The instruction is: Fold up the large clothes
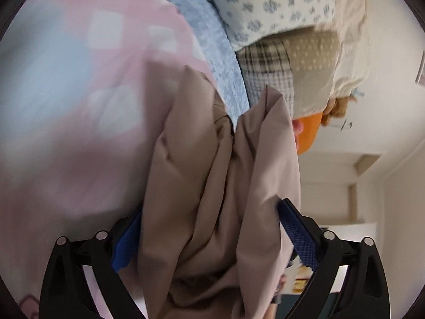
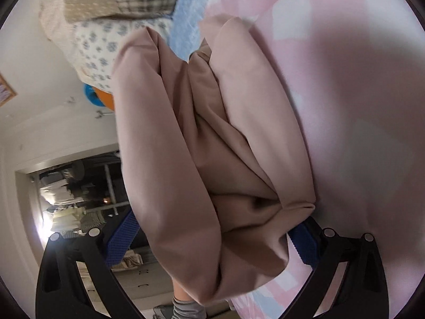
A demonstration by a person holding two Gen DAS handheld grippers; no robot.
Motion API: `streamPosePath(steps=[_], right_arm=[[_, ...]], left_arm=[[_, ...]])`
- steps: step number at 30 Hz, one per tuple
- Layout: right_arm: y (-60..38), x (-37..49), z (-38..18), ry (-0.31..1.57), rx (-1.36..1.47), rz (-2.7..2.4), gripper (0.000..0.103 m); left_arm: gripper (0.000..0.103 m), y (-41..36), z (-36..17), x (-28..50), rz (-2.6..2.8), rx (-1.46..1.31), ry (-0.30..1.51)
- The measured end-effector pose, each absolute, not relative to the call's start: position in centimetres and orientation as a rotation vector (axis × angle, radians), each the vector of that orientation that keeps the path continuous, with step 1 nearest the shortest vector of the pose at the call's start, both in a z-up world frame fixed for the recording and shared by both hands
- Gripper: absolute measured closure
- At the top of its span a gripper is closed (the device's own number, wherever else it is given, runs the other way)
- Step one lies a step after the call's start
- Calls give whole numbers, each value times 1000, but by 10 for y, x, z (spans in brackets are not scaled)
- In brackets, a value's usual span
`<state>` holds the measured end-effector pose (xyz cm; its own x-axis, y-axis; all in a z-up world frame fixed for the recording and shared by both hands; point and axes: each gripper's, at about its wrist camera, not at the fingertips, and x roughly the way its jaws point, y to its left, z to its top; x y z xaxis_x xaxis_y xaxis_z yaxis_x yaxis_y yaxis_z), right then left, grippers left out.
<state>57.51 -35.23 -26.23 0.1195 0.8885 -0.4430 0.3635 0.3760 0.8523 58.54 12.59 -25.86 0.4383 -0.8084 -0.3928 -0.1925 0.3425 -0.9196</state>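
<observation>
Beige garment (image 1: 212,199) bunches between both tilted grippers' wide-spread jaws, left gripper (image 1: 209,239) and right gripper (image 2: 212,242), above the pink bedspread (image 1: 66,106).

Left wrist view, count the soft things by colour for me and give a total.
Beige garment: 1
Pink checked bedcover: 1
Light blue blanket: 1
White pillow with blue flowers: 1
Plaid cushion: 1
Total: 5

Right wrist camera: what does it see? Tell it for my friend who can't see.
A bunched beige garment fills the gap between the right gripper and its blue pads, draping over a pink checked bedspread. Pillows lie beyond it.
</observation>
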Motion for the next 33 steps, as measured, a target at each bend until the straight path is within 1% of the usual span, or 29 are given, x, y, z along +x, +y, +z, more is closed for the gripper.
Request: streamPosePath(steps=[3,7,11,15,18,24,27,28,29,30,31,32,33], right_arm=[[-341,579,-261,1502,1133,518,3],[-342,570,-261,1528,1115,512,5],[-352,556,-257,1580,1030,488,5],[-367,556,-250,1486,1006,421,4],[-359,565,-258,1447,1057,440,3],[-341,576,-257,1505,1048,439,3],[-338,579,-258,1484,1058,440,4],[-336,579,-259,1473,1056,445,7],[-337,578,-259,1465,1056,454,17],[-340,576,-258,1448,1058,472,25],[-342,571,-255,1433,1069,486,35],[-343,568,-254,1414,1071,492,40],[-344,565,-251,1387,1061,498,42]], left_arm=[[3,118,-259,595,-524,-1143,1116],[3,117,-257,601,-552,-1110,1223],[3,117,-248,593,-529,-1002,1291],[2,112,-252,589,-512,-1005,1272],[2,113,-255,589,-514,-1034,1257],[2,102,-250,604,-541,-1049,1246],[2,95,-249,609,-541,-1066,1222],[3,95,-250,609,-541,-1074,1220],[8,96,-250,609,-542,-1074,1220],[16,97,-249,608,-542,-1073,1220],[21,98,-248,606,-542,-1080,1216],[29,100,-247,604,-539,-1089,1209],[35,100,-245,602,-529,-1096,1204]])
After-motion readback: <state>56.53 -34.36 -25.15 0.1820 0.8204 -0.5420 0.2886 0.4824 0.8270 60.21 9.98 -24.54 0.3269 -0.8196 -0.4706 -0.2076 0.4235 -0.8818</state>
